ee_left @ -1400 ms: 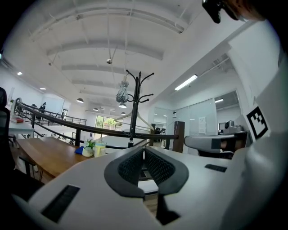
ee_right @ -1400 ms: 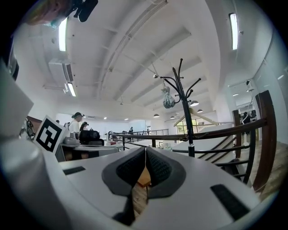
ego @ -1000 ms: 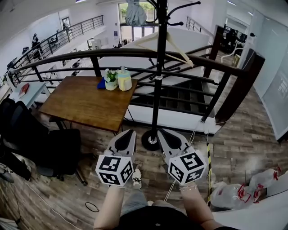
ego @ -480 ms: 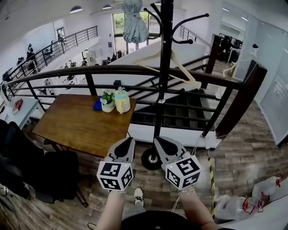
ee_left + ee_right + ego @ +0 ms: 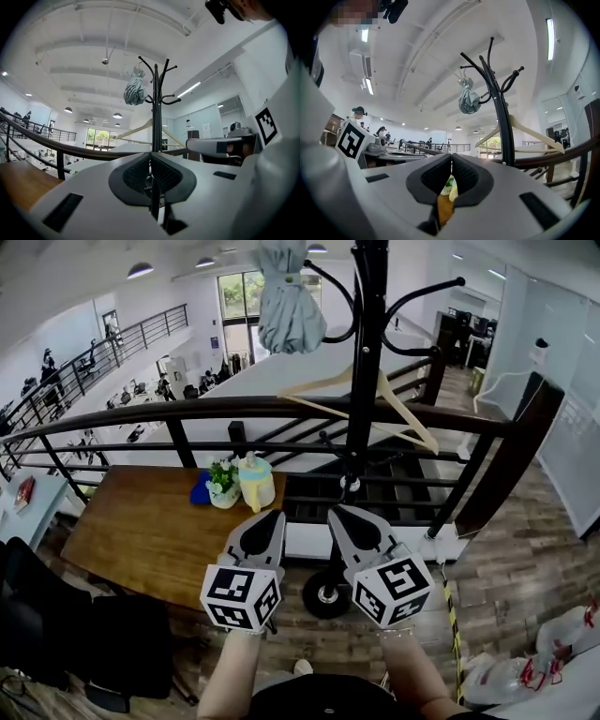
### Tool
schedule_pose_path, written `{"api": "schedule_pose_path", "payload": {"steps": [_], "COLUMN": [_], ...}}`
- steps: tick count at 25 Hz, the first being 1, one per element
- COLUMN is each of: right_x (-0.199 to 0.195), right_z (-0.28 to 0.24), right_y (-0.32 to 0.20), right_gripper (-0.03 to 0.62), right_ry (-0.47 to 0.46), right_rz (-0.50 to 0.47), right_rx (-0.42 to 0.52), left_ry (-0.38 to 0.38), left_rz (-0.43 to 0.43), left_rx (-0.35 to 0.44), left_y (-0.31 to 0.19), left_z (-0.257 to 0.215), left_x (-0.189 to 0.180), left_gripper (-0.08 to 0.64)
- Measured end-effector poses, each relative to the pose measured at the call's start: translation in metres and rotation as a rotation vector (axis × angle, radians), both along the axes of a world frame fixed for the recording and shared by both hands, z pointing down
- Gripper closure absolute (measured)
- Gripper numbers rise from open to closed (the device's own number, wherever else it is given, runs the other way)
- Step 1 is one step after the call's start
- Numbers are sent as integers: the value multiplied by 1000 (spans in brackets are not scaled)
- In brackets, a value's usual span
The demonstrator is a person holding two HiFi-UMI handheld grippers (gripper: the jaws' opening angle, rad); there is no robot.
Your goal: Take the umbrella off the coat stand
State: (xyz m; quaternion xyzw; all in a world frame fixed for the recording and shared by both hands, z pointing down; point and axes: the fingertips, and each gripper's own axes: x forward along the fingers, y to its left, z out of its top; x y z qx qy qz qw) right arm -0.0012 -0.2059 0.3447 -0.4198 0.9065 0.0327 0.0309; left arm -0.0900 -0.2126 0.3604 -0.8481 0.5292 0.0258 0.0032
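On the wooden surface, close to the black railing, stands a small white pot with a green plant in it. Just beside the pot is a pale yellow lidded jug; what it holds cannot be made out. A blue thing lies on the pot's other side.

The left hand-held gripper is closed, its two dark pads meeting at the tip with nothing between them. The right hand-held gripper is closed too. Its pads touch at the front, and the slit below them shows only the surface and the plant far behind. Both are held side by side and level, in the air in front of the railing and well short of the coat stand, touching nothing.

The umbrella is folded into a grey-blue bundle and hangs from an upper hook of the black coat stand, high above both hand-held grippers. A wooden hanger hangs lower on the same stand, behind the rail.
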Motion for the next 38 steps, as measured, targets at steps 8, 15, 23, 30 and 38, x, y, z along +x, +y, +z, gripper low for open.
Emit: {"api": "schedule_pose_path", "payload": {"steps": [8, 15, 23, 30, 38], "right_x": [-24, -31, -23, -25, -30], "right_z": [-20, -30, -51, -84, -135], "right_y": [-53, -67, -79, -90, -96], "right_gripper": [563, 563, 563, 563, 563], "right_ry": [-3, -9, -24, -43, -52], "right_rz": [39, 56, 76, 36, -13], "right_rx": [50, 52, 90, 140, 268], "left_ry": [-23, 0, -5, 4, -47], "left_rz": [63, 91, 82, 82, 100], "left_rx": [71, 83, 124, 184, 305], "left_y": [-55, -69, -81, -90, -95], "left_z": [-31, -42, -58, -92, -147], "left_x": [-16, -20, -20, -18, -13], "left_gripper": [537, 537, 537, 537, 537]}}
